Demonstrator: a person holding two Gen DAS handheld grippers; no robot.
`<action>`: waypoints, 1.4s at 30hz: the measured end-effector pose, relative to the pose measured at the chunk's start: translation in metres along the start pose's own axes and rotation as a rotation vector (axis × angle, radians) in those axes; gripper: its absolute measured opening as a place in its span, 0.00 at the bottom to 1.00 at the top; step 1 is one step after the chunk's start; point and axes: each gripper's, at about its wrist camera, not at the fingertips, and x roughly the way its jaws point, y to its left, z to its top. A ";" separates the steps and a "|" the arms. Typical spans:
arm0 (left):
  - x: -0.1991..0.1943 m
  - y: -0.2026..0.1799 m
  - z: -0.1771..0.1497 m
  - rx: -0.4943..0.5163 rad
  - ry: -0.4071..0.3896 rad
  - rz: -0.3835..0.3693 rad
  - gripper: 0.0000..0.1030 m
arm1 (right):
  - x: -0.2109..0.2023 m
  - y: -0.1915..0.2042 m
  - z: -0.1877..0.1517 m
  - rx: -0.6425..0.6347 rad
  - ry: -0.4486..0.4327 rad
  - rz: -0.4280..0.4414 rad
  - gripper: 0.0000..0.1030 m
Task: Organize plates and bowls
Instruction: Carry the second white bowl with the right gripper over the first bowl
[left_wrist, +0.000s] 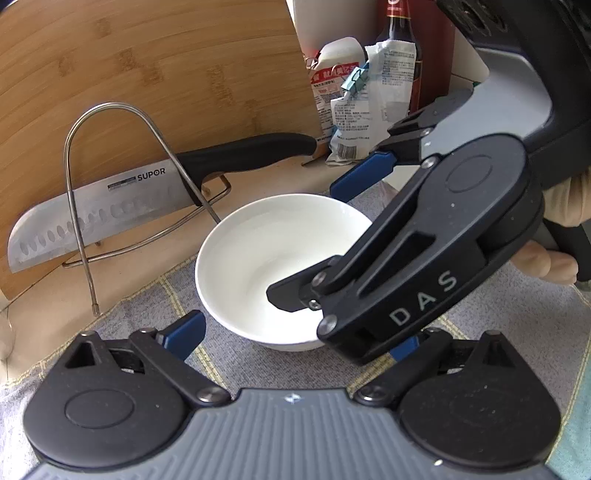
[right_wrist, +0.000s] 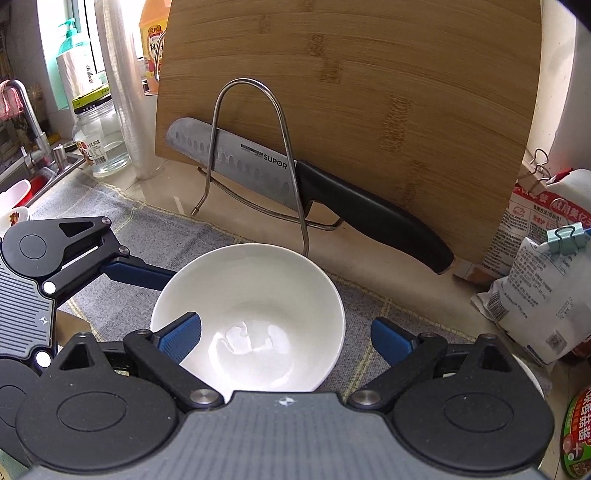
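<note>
A white bowl (left_wrist: 258, 266) (right_wrist: 255, 306) stands upright and empty on a grey checked cloth (left_wrist: 155, 314) (right_wrist: 155, 240). My left gripper (left_wrist: 295, 341) is open and low at the bowl's near side, with a blue fingertip (left_wrist: 184, 334) just outside the left wall; its other finger is partly hidden behind the right gripper. My right gripper (right_wrist: 286, 339) (left_wrist: 321, 236) is open and straddles the bowl's rim: one fingertip (right_wrist: 181, 338) hangs inside the bowl, the other is outside it. Neither pad visibly presses on the bowl. In the right wrist view a left gripper finger (right_wrist: 136, 273) reaches the bowl's left rim.
Behind the bowl a knife (right_wrist: 258, 166) rests in a wire rack (right_wrist: 251, 147) against a bamboo cutting board (right_wrist: 369, 92). Clipped food bags (right_wrist: 546, 280) and a dark bottle (left_wrist: 400, 44) stand to the right. A glass jar (right_wrist: 99, 140) and a sink (right_wrist: 26, 173) lie to the left.
</note>
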 end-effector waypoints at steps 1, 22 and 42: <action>0.001 0.000 0.000 0.003 0.000 -0.002 0.94 | 0.001 -0.001 0.000 0.001 0.001 0.005 0.95; -0.004 0.002 0.003 0.000 -0.020 -0.015 0.87 | -0.003 -0.004 0.003 0.030 0.009 0.074 0.80; -0.059 -0.003 0.003 -0.006 -0.065 -0.039 0.87 | -0.054 0.018 0.005 0.024 -0.023 0.086 0.80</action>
